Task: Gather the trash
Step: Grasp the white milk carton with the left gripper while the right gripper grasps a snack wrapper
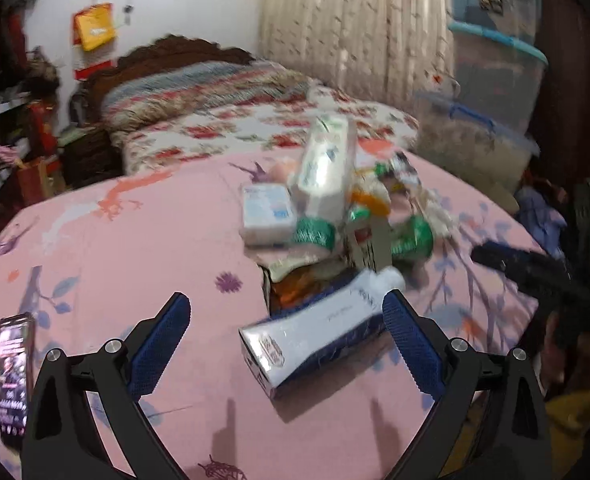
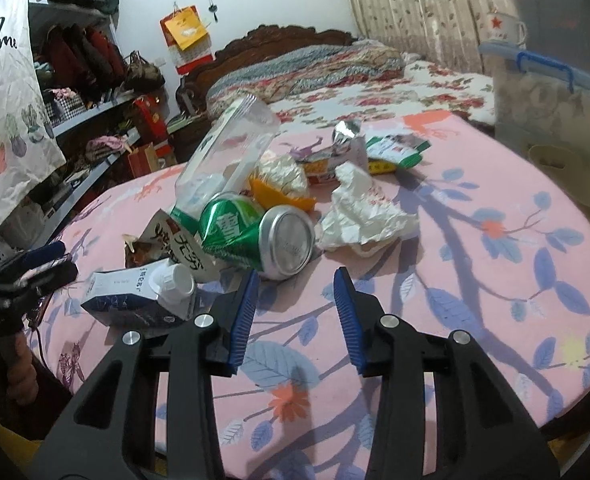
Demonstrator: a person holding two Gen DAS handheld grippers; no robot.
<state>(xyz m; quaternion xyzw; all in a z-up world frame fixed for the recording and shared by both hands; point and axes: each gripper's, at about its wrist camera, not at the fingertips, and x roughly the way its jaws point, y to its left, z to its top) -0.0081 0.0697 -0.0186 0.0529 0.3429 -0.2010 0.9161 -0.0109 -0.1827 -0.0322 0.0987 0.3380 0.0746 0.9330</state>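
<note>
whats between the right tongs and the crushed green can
Nothing: in the right wrist view only bare pink floral sheet separates the open right tongs from the crushed green can.

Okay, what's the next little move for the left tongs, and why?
Probably ease the open left tongs forward and close on the blue-and-white drink carton. It lies on its side on the pink floral cloth, already between the blue pads, nearest of the pile.

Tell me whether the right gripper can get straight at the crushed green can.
Probably yes. The right gripper is open and empty, and the green can lies just ahead of its fingertips, silver end facing it, with only bare pink cloth between.
</note>
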